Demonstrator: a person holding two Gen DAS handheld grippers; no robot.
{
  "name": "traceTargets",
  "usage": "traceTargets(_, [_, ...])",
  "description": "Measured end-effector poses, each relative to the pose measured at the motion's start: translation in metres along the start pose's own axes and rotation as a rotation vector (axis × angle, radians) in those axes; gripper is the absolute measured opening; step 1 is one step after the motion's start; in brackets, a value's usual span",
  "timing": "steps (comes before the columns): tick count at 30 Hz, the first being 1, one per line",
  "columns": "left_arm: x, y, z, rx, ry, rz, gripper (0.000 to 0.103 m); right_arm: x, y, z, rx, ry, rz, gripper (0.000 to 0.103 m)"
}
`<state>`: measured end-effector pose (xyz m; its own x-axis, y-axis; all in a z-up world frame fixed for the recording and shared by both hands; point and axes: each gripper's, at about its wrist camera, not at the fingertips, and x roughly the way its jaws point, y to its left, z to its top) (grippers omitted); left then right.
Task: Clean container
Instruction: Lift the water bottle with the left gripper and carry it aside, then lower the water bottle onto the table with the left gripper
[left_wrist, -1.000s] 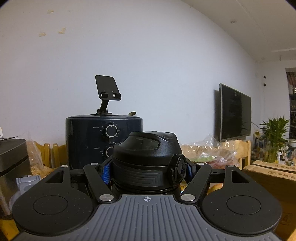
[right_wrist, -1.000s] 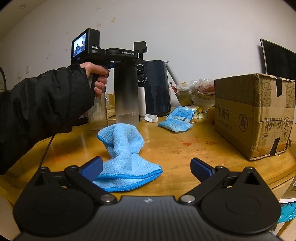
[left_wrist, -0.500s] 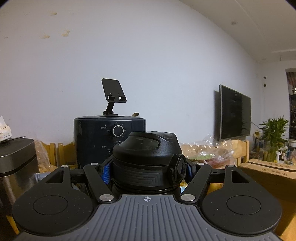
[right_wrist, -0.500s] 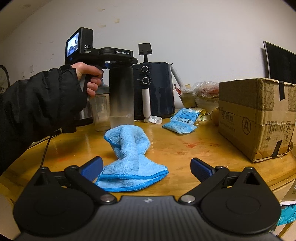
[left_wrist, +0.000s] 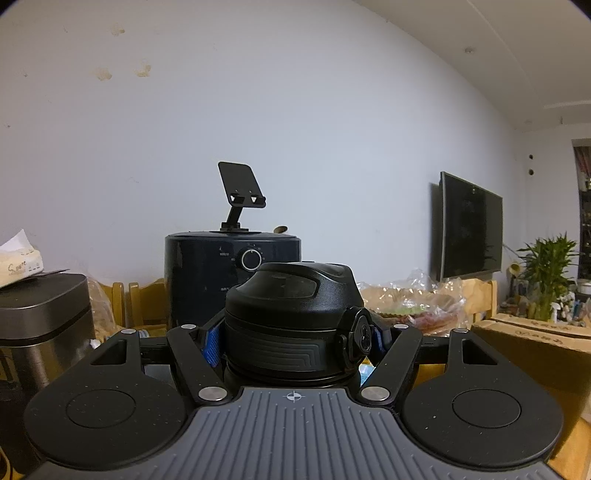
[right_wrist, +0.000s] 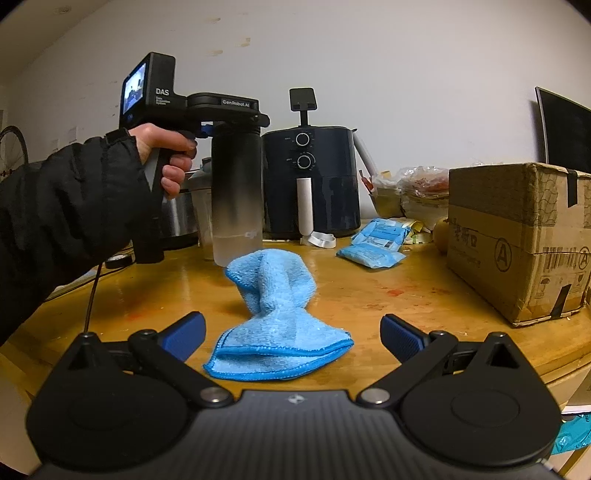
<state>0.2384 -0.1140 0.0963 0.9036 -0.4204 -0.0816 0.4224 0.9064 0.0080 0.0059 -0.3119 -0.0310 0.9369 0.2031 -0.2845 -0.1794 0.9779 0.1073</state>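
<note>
Left gripper (left_wrist: 291, 338) clamps the bottle (right_wrist: 237, 195) at its black lid (left_wrist: 291, 314), blue pads (left_wrist: 211, 345) pressed on either side of the cap. Bottle hangs upright, dark smoky top fading to clear at the base, a little liquid at the bottom. Its base sits just above or on the wooden table (right_wrist: 388, 295); cannot tell which from here. A person's hand (right_wrist: 166, 155) in a black sleeve (right_wrist: 70, 214) holds the left gripper's handle, gripper pointing level.

Right gripper (right_wrist: 293, 334) hovers low over the near table edge, jaws wide apart, nothing between the pads. It tilts slightly down toward the blue cloth (right_wrist: 277, 325), which lies crumpled on the table just ahead of the fingertips, not touched. Cloth is between the right gripper and the bottle, far end of it close to the bottle's base.

Behind the bottle: dark air fryer (right_wrist: 312, 181) with two dials and a white handle, a black phone stand (left_wrist: 240, 195) on top of it. A clear plastic cup (right_wrist: 203, 218) stands just left of the bottle. Blue packets (right_wrist: 376, 243) lie right of the fryer. Cardboard box (right_wrist: 517, 236) on the right side of the table, well apart from the cloth. Bagged food (right_wrist: 421, 192) behind the packets. Wall-mounted TV (left_wrist: 467, 229) and green plant (left_wrist: 546, 269) off to the right in the left wrist view.
</note>
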Motion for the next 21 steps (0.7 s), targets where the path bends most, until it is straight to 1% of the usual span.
traceTargets(5, [-0.011,0.002,0.000,0.008,-0.002,0.011,0.069,-0.004,0.004,0.000,-0.005,-0.002,0.010,0.103])
traceTargets(21, [-0.048,0.015,-0.001,-0.018,-0.012,0.032,0.069,-0.008,0.015,0.000,-0.019,-0.004,0.033,0.103])
